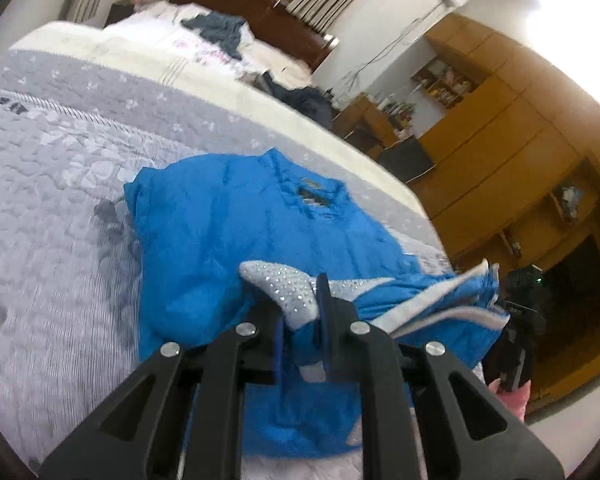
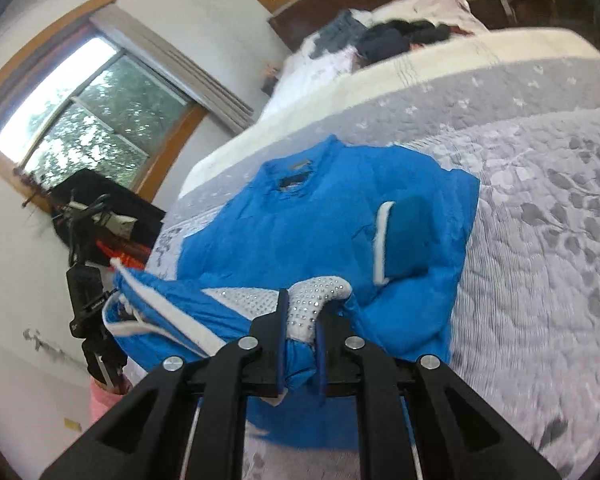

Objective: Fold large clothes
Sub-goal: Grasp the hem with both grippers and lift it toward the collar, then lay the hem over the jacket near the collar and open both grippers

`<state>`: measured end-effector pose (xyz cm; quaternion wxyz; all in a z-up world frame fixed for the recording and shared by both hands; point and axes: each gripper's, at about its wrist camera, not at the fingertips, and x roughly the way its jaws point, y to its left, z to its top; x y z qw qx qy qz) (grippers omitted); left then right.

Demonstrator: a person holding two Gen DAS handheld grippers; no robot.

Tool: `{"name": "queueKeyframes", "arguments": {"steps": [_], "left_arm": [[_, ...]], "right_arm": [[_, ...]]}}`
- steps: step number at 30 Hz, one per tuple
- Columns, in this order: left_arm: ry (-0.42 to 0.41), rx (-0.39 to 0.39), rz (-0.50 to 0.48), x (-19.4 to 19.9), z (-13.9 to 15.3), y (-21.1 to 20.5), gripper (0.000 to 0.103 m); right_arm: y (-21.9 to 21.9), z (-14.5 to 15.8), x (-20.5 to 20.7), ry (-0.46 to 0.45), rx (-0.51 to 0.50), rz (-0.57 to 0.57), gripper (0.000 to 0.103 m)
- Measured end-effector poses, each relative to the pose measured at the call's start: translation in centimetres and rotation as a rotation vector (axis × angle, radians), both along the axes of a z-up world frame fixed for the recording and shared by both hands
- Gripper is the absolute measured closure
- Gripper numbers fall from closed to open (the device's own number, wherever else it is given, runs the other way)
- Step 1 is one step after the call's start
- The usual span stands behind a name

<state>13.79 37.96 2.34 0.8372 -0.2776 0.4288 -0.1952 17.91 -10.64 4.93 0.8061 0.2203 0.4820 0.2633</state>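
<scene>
The left claw (image 1: pixel 300 320) is closed on a bunch of cloth. Its two dark fingers (image 1: pixel 327 308) squeeze a grey patch (image 1: pixel 284 284) with tiny shiny dots, which is part of the blue shirt (image 1: pixel 236 224). The pinched part of the shirt is lifted up off the bed (image 1: pixel 52 184). The rest of the shirt lies flat on the grey bed cover, with its neck hole pointing away from the claw. A bunched blue edge with a white stripe (image 1: pixel 440 304) stretches from the claw to the right side. There the other claw can be seen, small and dark, at the end of that edge. Behind the shirt, past the far end of the bed, is a second bed (image 1: pixel 220 40) with dark clothes on it. To the right of the shirt are yellow wood cupboards (image 1: pixel 500 128).

The right claw (image 2: pixel 300 328) is also closed on cloth. Its fingers (image 2: pixel 282 312) pinch the same sort of grey dotted patch (image 2: pixel 316 296) and some blue cloth under it. This part of the blue shirt (image 2: pixel 300 224) is held up, and the rest lies on the bed (image 2: pixel 540 220). A folded sleeve with a white stripe (image 2: pixel 382 240) rests on top of the shirt. A blue edge runs from the claw to the left side, where the other claw holds it. Left of the shirt is a window (image 2: pixel 84 112) with green trees outside. Below the window sits a black bag (image 2: pixel 108 208).
</scene>
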Motion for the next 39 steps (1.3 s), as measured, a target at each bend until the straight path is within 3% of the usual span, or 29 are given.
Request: {"name": "queueKeyframes", "arguments": {"steps": [6,11,17,19,20,21,26,29,31,38,39], "left_arm": [[0.125,0.002,0.025,5.3,-4.6,0.4,0.09],[0.152,-0.051,0.019,6.7,-5.9,1.3,0.088],[0.146,-0.168,0.007,5.0,-4.9,3.5,0.08],[0.129,-0.211,0.001,3.5,-4.3,4.1,0.073],[0.114,-0.207,0.004,2.9,-3.9,4.5,0.07],[0.085,-0.158,0.026,2.0,-3.2,5.0,0.064],[-0.036,0.023,-0.006,0.1,-1.1,5.1,0.057],[-0.103,0.126,-0.064,0.7,-0.2,4.0,0.048],[-0.125,0.185,-0.112,1.6,-0.3,2.6,0.041],[-0.132,0.325,-0.212,4.9,-2.2,-1.2,0.036],[-0.135,0.348,-0.218,5.1,-2.4,-1.7,0.036]], "right_arm": [[0.1,-4.1,4.9,0.112,-0.027,-0.035,0.092],[0.1,-5.6,6.3,0.15,-0.023,-0.035,0.089],[-1.4,-4.1,4.4,0.106,0.039,-0.017,0.073],[-2.1,-3.7,3.4,0.089,0.032,-0.026,0.064],[-2.4,-3.4,3.0,0.074,0.005,-0.042,0.046],[-2.7,-3.0,2.6,0.054,-0.03,-0.062,0.037],[-3.0,-0.9,1.2,-0.081,-0.138,-0.044,0.036],[-1.1,-0.4,1.9,-0.146,-0.212,0.025,0.023],[0.1,-0.7,2.7,-0.158,-0.237,0.061,0.023],[3.4,-3.1,6.4,-0.144,-0.32,0.146,0.023],[4.1,-3.6,6.8,-0.141,-0.345,0.161,0.031]]}}
